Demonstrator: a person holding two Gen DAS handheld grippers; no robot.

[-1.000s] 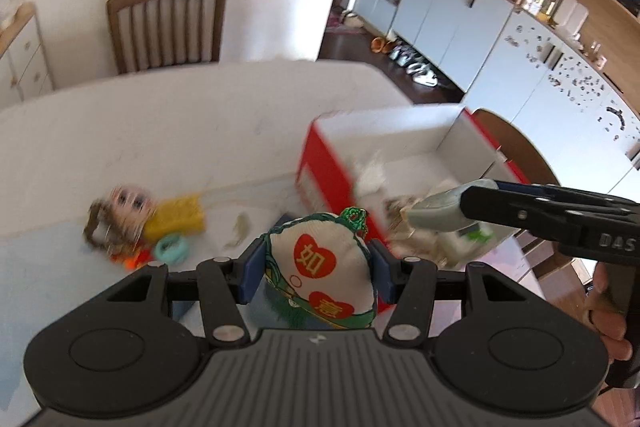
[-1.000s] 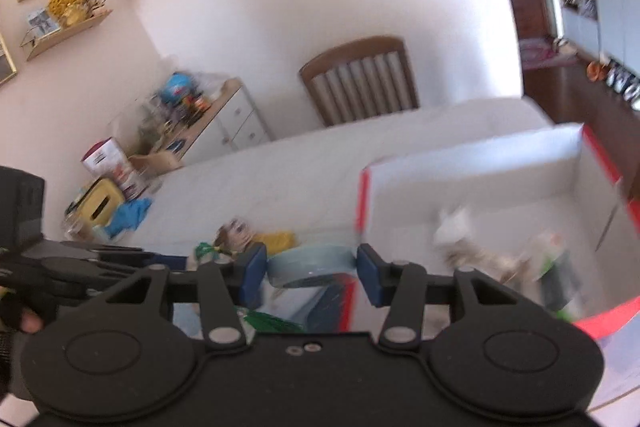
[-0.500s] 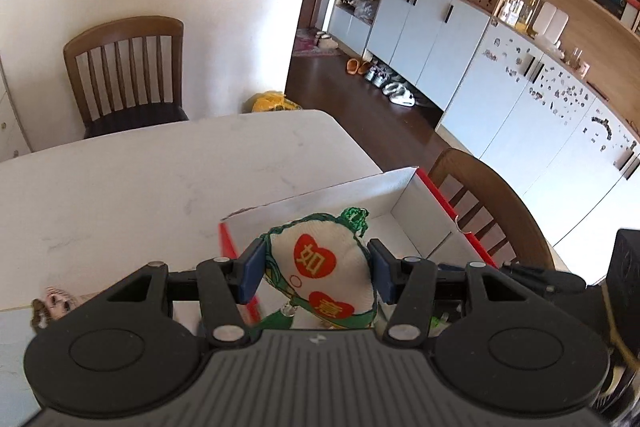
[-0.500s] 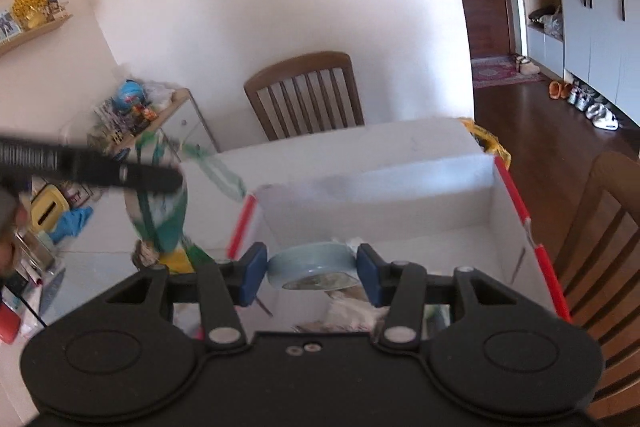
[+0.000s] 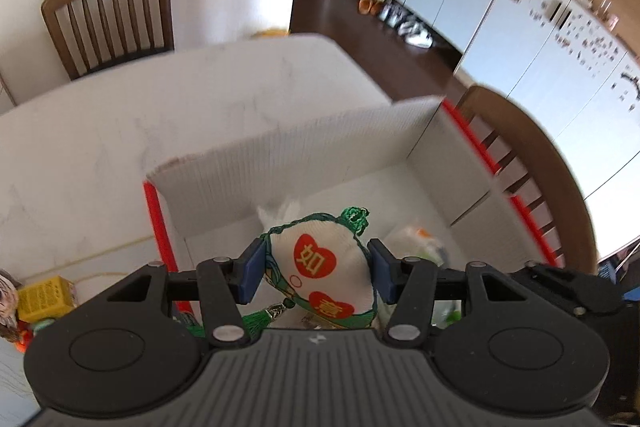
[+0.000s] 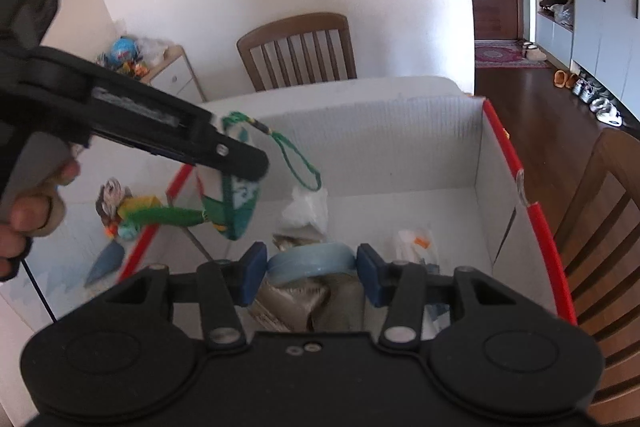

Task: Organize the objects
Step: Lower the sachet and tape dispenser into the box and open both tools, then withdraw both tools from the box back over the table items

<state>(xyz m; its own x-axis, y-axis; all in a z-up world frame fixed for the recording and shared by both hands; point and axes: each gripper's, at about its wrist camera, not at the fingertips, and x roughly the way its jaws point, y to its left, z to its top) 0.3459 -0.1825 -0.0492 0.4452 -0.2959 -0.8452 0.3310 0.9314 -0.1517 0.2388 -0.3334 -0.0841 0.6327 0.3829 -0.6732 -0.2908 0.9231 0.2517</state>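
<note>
My left gripper (image 5: 316, 273) clamps embroidered pouch (image 5: 320, 267) above red box (image 5: 468, 131); right gripper (image 6: 310, 265) clamps blue tape roll (image 6: 310, 263) over box too. Several items already inside. I judge 2 drops pending; doll (image 6: 112, 197), yellow block (image 5: 44, 297) left on table (image 5: 160, 107).

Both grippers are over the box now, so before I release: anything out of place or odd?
Mostly fine. The box sits upright with items inside. A small doll, yellow block and other bits still lie on the table outside it, left of the red edge.
</note>
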